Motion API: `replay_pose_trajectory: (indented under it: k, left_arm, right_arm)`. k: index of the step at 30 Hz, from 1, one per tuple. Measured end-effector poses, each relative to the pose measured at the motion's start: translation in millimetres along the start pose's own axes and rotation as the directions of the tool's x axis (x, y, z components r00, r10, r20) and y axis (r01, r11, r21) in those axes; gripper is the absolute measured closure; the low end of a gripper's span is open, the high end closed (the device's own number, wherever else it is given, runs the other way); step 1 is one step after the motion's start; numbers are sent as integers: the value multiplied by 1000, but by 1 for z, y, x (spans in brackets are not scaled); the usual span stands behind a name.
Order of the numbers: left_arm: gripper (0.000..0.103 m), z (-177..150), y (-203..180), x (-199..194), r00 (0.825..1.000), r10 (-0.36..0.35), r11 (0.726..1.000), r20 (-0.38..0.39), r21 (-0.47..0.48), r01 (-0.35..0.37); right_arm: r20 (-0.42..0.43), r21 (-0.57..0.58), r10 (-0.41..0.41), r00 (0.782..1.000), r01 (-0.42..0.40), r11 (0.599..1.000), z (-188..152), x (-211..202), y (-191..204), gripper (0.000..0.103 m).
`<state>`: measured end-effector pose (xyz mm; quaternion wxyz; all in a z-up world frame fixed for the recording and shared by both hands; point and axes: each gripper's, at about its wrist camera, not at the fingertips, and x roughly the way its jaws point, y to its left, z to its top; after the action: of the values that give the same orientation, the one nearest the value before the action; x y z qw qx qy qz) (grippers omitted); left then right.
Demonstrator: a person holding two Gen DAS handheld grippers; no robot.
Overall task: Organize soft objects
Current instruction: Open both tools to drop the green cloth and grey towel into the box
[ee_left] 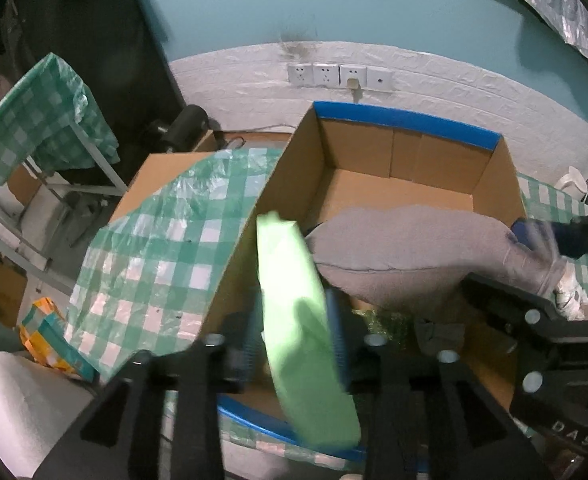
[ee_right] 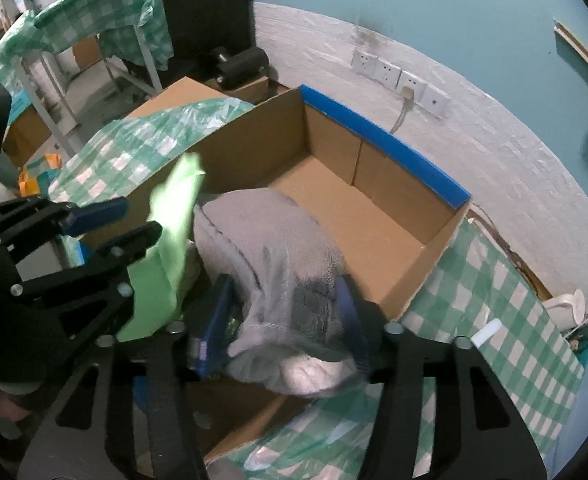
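Note:
An open cardboard box [ee_left: 410, 196] with blue-taped rims stands on a green checked tablecloth; it also shows in the right wrist view [ee_right: 374, 216]. My left gripper [ee_left: 294, 340] is shut on a light green soft cloth [ee_left: 298, 312] held upright over the box's near left corner. My right gripper [ee_right: 281, 312] is shut on a grey fleece cloth [ee_right: 269, 248] held over the box's near edge. In the left wrist view the grey cloth [ee_left: 406, 248] hangs across the box, with the right gripper [ee_left: 534, 236] at its right end. The left gripper [ee_right: 109, 224] and green cloth [ee_right: 169, 240] show in the right wrist view.
A wall with sockets [ee_left: 340, 76] stands behind the box. A second table with a checked cover [ee_left: 33, 116] stands to the left. More cardboard boxes [ee_right: 181, 88] sit behind. A white kettle-like object [ee_right: 566, 308] sits on the table to the right.

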<state>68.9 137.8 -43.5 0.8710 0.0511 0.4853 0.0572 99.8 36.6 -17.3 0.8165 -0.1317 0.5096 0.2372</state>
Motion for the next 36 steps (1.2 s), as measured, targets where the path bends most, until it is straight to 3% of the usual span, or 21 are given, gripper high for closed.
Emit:
replay_pose_trajectory:
  k: [3,8,23,36]
  left_arm:
    - [45,0,-1,-5,1000,23,1000,18,11,-23]
    - [35,2,-2,-11,999,11,1000,30,11,-11]
    - [34,5,-20,-25,998,8,999,60,49,-11]
    - [33,6,-61,-42,996,-27,993,89,119,16]
  right_arm:
    - [21,3,-10,1000,10,1000,0,-4,1,39]
    - [43,33,-12,999,10,999,1,-14,-7,37]
    - [46,96,-47,998,42,994,-17,-30,-37,37]
    - [53,175,-73,996,62,983,-47,-48,-76,37]
